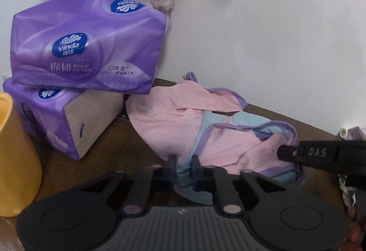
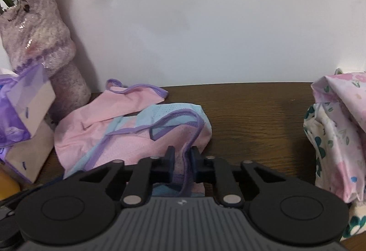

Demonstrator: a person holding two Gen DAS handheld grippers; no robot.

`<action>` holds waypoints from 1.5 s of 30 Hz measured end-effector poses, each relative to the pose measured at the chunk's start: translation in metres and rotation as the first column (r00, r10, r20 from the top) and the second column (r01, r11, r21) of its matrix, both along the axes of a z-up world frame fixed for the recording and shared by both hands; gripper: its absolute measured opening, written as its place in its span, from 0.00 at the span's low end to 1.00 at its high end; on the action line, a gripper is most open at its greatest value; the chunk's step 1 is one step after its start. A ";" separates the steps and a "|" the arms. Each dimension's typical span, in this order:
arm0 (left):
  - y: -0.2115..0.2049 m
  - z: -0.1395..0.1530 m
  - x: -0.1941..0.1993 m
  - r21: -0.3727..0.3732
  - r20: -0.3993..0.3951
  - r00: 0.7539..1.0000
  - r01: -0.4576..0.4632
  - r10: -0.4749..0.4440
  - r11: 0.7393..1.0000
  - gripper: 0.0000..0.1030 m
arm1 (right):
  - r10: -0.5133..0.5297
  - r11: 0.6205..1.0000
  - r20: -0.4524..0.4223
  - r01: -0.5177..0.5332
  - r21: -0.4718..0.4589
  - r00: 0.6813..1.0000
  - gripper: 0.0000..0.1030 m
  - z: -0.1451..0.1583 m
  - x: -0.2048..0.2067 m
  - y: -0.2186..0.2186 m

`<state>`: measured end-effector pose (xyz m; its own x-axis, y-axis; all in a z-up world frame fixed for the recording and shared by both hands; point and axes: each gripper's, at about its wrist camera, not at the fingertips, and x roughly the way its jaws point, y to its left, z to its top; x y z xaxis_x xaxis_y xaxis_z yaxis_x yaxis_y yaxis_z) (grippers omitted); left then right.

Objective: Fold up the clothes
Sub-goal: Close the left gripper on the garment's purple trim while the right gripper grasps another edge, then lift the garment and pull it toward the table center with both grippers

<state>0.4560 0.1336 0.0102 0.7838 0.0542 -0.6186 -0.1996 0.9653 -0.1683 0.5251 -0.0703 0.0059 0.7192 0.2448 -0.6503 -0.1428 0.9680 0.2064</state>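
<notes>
On the brown table, both left gripper and right gripper clamped tight on the pink garment, jaws nearly together.

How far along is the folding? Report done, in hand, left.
Done: nothing visibly folded; the pink garment lies crumpled on the table. In hand: the left gripper and right gripper are each shut on its near edge. Left: the whole fold, and perhaps the floral bundle beside it.

Garment: perforated mesh cloth, matt.
Table: grained wood, low sheen.
Tissue packs: glossy plastic film.
Grippers: matt black plastic.
</notes>
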 end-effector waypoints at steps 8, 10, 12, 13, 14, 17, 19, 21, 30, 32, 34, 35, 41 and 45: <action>-0.005 0.014 -0.045 0.024 0.065 0.998 0.019 -0.020 1.000 0.04 | 0.007 0.996 0.097 -0.016 0.092 0.995 0.02 0.034 -0.043 -0.026; -0.007 0.027 -0.070 0.022 0.107 0.994 0.037 -0.040 0.999 0.04 | 0.020 0.993 0.117 -0.032 0.110 0.993 0.02 0.045 -0.059 -0.035; -0.009 0.040 -0.097 0.024 0.157 0.986 0.059 -0.062 0.998 0.04 | 0.028 0.992 0.145 -0.045 0.118 0.989 0.02 0.060 -0.079 -0.045; -0.010 0.047 -0.111 0.028 0.181 0.981 0.068 -0.072 0.997 0.04 | 0.032 0.991 0.162 -0.052 0.121 0.986 0.02 0.069 -0.090 -0.051; -0.012 0.057 -0.126 0.033 0.205 0.975 0.079 -0.084 0.996 0.04 | 0.035 0.991 0.178 -0.058 0.123 0.983 0.02 0.078 -0.101 -0.056; -0.023 0.090 -0.167 0.060 0.265 0.956 0.112 -0.124 0.992 0.04 | 0.048 0.988 0.232 -0.079 0.129 0.971 0.02 0.107 -0.139 -0.074; -0.039 0.120 -0.198 0.100 0.317 0.936 0.127 -0.153 0.987 0.04 | 0.055 0.987 0.283 -0.094 0.129 0.958 0.02 0.134 -0.171 -0.086; -0.053 0.149 -0.239 0.127 0.370 0.910 0.148 -0.185 0.981 0.04 | 0.061 0.986 0.332 -0.110 0.129 0.941 0.02 0.160 -0.203 -0.098; -0.108 0.141 -0.397 0.177 0.274 0.823 0.466 -0.498 0.867 0.05 | 0.121 0.988 0.436 -0.149 0.031 0.892 0.02 0.206 -0.368 -0.166; -0.123 0.108 -0.416 0.163 0.173 0.806 0.544 -0.566 0.823 0.05 | 0.135 0.991 0.377 -0.134 -0.028 0.916 0.02 0.185 -0.393 -0.181; -0.135 0.077 -0.430 0.137 0.080 0.782 0.605 -0.618 0.784 0.06 | 0.131 0.991 0.274 -0.118 -0.064 0.953 0.02 0.156 -0.410 -0.198; -0.140 0.064 -0.434 0.119 0.044 0.772 0.627 -0.635 0.770 0.07 | 0.123 0.992 0.219 -0.110 -0.069 0.968 0.02 0.139 -0.414 -0.205; -0.127 0.044 -0.451 0.048 -0.027 0.772 0.636 -0.636 0.770 0.25 | 0.023 0.992 -0.025 -0.026 -0.124 0.999 0.07 0.053 -0.433 -0.240; -0.101 0.049 -0.451 0.071 -0.024 0.827 0.562 -0.562 0.824 0.50 | -0.064 0.989 -0.032 0.059 -0.134 0.997 0.50 0.037 -0.449 -0.257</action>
<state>0.0047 0.0328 0.0595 0.6911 -0.3511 -0.6318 0.3810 0.9197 -0.0944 0.0760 -0.3269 0.0428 0.7055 0.1105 -0.7000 -0.0769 0.9939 0.0794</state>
